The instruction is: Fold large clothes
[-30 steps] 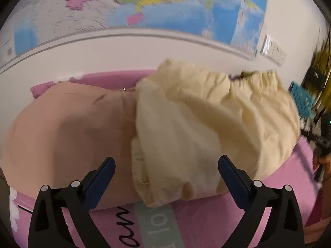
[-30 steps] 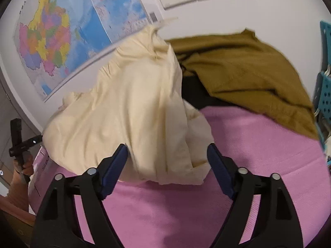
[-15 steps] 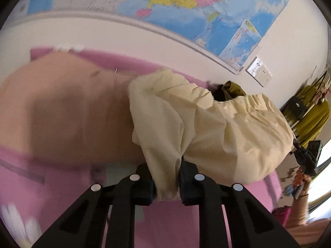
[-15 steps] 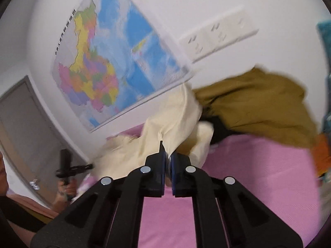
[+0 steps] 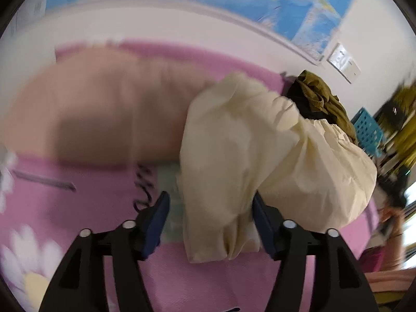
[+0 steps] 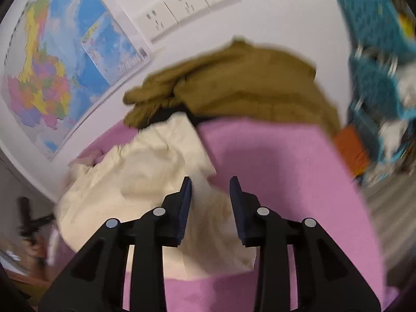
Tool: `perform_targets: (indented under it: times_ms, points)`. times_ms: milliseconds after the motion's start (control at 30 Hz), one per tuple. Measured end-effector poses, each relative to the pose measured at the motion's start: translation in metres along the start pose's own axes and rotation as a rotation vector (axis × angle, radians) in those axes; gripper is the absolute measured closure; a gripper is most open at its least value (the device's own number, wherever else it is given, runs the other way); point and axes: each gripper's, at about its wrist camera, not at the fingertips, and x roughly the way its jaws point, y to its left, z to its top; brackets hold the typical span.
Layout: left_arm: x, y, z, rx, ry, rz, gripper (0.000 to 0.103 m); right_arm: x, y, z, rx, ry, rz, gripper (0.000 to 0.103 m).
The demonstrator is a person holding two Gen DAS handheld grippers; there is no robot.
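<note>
Cream garment [image 5: 260, 156] lying bunched on pink bedcover [image 5: 98, 208], gathered elastic edge uppermost toward the wall, lower folded end hanging down between the fingers of left gripper [image 5: 210, 223]. Left jaws apart, just been opening; cloth between them, lying close against the right-hand pad, clear of the left-hand pad, no clamping seen. Same cream garment [image 6: 145, 182] seen from the right wrist view as a crumpled heap at the left of the bedcover [image 6: 286, 182], one flap folded over toward the middle. Right gripper [image 6: 210, 208] above the near edge of that heap; jaws partly apart, just been opening; cloth visible behind the gap, neither pad pressing on it. Peach garment [image 5: 104, 111] spread flat on the bedcover beside the cream one, partly overlapped by it, heavily blurred. Olive garment [image 6: 234, 88] piled against the wall at the far end, dark cloth under it, touching the cream garment's far edge. Wall map [image 6: 65, 59] and white socket plates [image 6: 187, 7] on the wall behind. Blue perforated crate [image 6: 377, 59] at the right, blurred. Printed lettering and white daisy pattern on the bedcover, not legible.
</note>
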Motion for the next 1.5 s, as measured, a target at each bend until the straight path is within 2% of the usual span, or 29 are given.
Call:
perform_targets:
  times_ms: [33, 67, 167, 233, 300, 367, 400, 433, 467, 533, 667, 733, 800, 867, 933, 967, 1033, 1100, 1267, 1367, 1400, 1433, 1500]
  points:
    - [-0.005, -0.003, 0.002, 0.016, -0.027, 0.019, 0.029, -0.008, 0.009, 0.005, -0.016, -0.032, -0.003, 0.049]
    - [-0.012, -0.009, 0.007, 0.038, -0.063, 0.047, 0.029, -0.01, 0.017, 0.009, -0.031, -0.05, -0.01, 0.046]
    - [-0.016, -0.025, 0.023, 0.081, -0.101, 0.011, 0.029, -0.012, 0.055, 0.013, -0.156, -0.062, 0.061, 0.046]
    - [-0.008, -0.046, 0.028, 0.143, -0.106, -0.038, 0.027, 0.005, 0.08, 0.011, -0.215, 0.0, 0.114, 0.044]
    - [0.011, -0.069, 0.035, 0.185, -0.078, -0.064, 0.027, 0.031, 0.101, 0.004, -0.269, 0.068, 0.12, 0.044]
    - [0.031, -0.087, 0.036, 0.226, -0.04, -0.094, 0.027, 0.059, 0.114, -0.007, -0.328, 0.13, 0.075, 0.051]
    - [0.044, -0.096, 0.035, 0.249, -0.016, -0.094, 0.027, 0.076, 0.117, -0.013, -0.354, 0.161, 0.046, 0.064]
    - [0.055, -0.102, 0.035, 0.263, 0.002, -0.073, 0.027, 0.086, 0.117, -0.017, -0.358, 0.18, 0.038, 0.073]
    - [0.07, -0.107, 0.036, 0.274, 0.034, -0.035, 0.027, 0.096, 0.114, -0.018, -0.34, 0.19, 0.039, 0.077]
    - [0.087, -0.112, 0.038, 0.279, 0.059, -0.003, 0.027, 0.099, 0.109, -0.016, -0.314, 0.175, 0.047, 0.086]
    - [0.104, -0.116, 0.052, 0.282, 0.045, 0.068, 0.034, 0.081, 0.109, -0.008, -0.303, 0.072, 0.035, 0.092]
    - [0.113, -0.114, 0.059, 0.249, 0.046, 0.094, 0.035, 0.087, 0.113, -0.009, -0.326, 0.085, 0.008, 0.093]
    - [0.116, -0.115, 0.064, 0.236, 0.05, 0.103, 0.035, 0.103, 0.11, -0.014, -0.313, 0.143, -0.004, 0.089]
    - [0.113, -0.115, 0.065, 0.226, 0.043, 0.102, 0.035, 0.104, 0.107, -0.016, -0.3, 0.148, -0.015, 0.088]
    - [0.109, -0.115, 0.067, 0.21, 0.033, 0.093, 0.034, 0.096, 0.108, -0.016, -0.275, 0.133, -0.013, 0.076]
    - [0.107, -0.115, 0.067, 0.206, 0.02, 0.1, 0.034, 0.089, 0.108, -0.015, -0.26, 0.115, -0.001, 0.073]
    - [0.105, -0.117, 0.067, 0.216, 0.006, 0.117, 0.035, 0.075, 0.111, -0.015, -0.247, 0.073, 0.021, 0.06]
    - [0.106, -0.119, 0.065, 0.223, -0.001, 0.134, 0.035, 0.062, 0.116, -0.014, -0.237, 0.033, 0.056, 0.053]
    - [0.106, -0.122, 0.061, 0.238, -0.018, 0.161, 0.035, 0.056, 0.145, -0.023, -0.316, 0.029, 0.123, 0.051]
    - [0.108, -0.124, 0.06, 0.247, -0.022, 0.173, 0.035, 0.08, 0.15, -0.028, -0.328, 0.083, 0.104, 0.051]
    - [0.109, -0.123, 0.059, 0.249, -0.023, 0.177, 0.035, 0.09, 0.148, -0.029, -0.313, 0.113, 0.103, 0.046]
    - [0.111, -0.123, 0.059, 0.247, -0.021, 0.175, 0.035, 0.101, 0.141, -0.03, -0.278, 0.152, 0.123, 0.045]
    - [0.113, -0.122, 0.059, 0.242, -0.02, 0.174, 0.035, 0.113, 0.134, -0.03, -0.248, 0.15, 0.118, 0.054]
